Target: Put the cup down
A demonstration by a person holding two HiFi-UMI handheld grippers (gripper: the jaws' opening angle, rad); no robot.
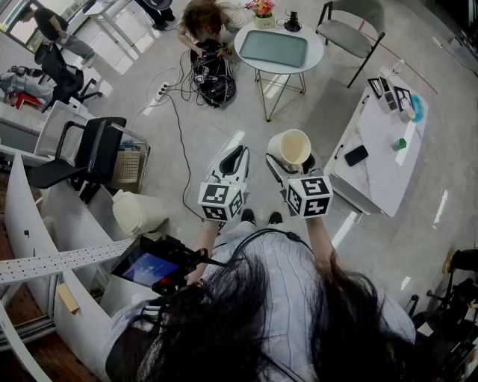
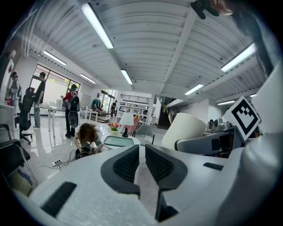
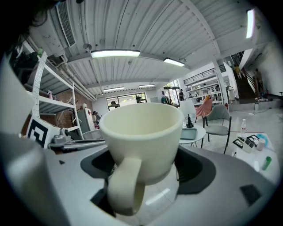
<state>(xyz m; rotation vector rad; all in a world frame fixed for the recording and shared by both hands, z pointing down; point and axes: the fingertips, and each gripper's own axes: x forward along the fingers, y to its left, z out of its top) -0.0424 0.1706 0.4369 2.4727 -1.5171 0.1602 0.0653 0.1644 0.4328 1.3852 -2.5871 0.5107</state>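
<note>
A cream cup (image 1: 290, 146) with a handle is held upright in the air over the floor, with my right gripper (image 1: 291, 163) shut on it. In the right gripper view the cup (image 3: 141, 132) fills the space between the two dark pads (image 3: 201, 170), its handle turned toward the camera, and it looks empty. My left gripper (image 1: 233, 160) hovers just to the left at about the same height, jaws shut and holding nothing. From the left gripper view (image 2: 141, 150) the cup (image 2: 185, 130) shows to the right.
A white rectangular table (image 1: 377, 160) stands to the right with a phone (image 1: 356, 155) and small items. Farther off are a round table (image 1: 278, 49), a grey chair (image 1: 351, 33), a crouching person (image 1: 205, 22) and floor cables (image 1: 179, 127). Black chair (image 1: 89, 153) at left.
</note>
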